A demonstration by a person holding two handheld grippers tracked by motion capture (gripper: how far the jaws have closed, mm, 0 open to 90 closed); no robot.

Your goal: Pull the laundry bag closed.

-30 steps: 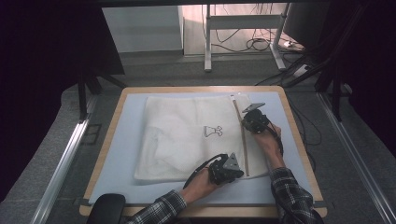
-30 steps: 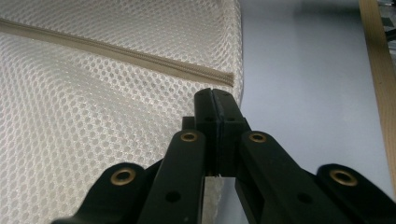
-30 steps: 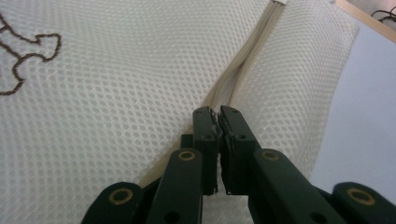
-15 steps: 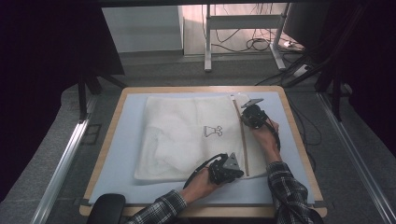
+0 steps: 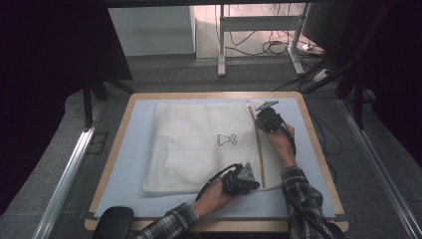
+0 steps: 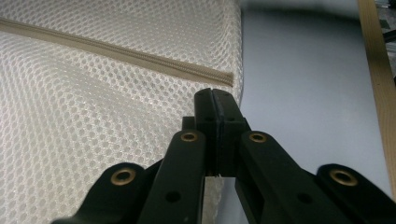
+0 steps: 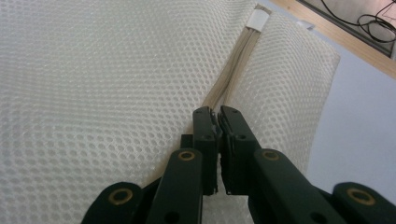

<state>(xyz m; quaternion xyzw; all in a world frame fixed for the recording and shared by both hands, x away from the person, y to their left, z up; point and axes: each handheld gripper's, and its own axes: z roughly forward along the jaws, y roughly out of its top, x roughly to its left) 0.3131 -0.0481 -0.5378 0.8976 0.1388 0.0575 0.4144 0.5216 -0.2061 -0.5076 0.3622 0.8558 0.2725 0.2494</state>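
Mesh fills most of what we see: a white mesh laundry bag (image 5: 209, 144) lies flat on the pale blue mat (image 5: 129, 149) that covers the wooden bench (image 5: 318, 144), with a small dark printed mark (image 5: 226, 140) near its middle and a beige zipper (image 5: 258, 144) running along its right-hand side, from the far edge toward us. Our left tongs (image 5: 246, 183) sit at the near right corner of the bag, just at the near end of the zipper; in the left gripper view the left tongs (image 6: 215, 95) are pressed together, with a thin bit of mesh pinched between the jaws right by the zipper's end (image 6: 226, 77). Our right tongs (image 5: 263, 118) rest at the far part of the zipper line, near the bag's far right corner. In the right gripper view the right tongs (image 7: 217, 112) are closed over the zipper tape (image 7: 233, 70), which runs out from between the tips up to a small white tab (image 7: 258, 18) at the bag's edge; whether the pull itself is caught between them we cannot tell. Both hands come in from the near edge, sleeves in a plaid pattern (image 5: 303, 199).
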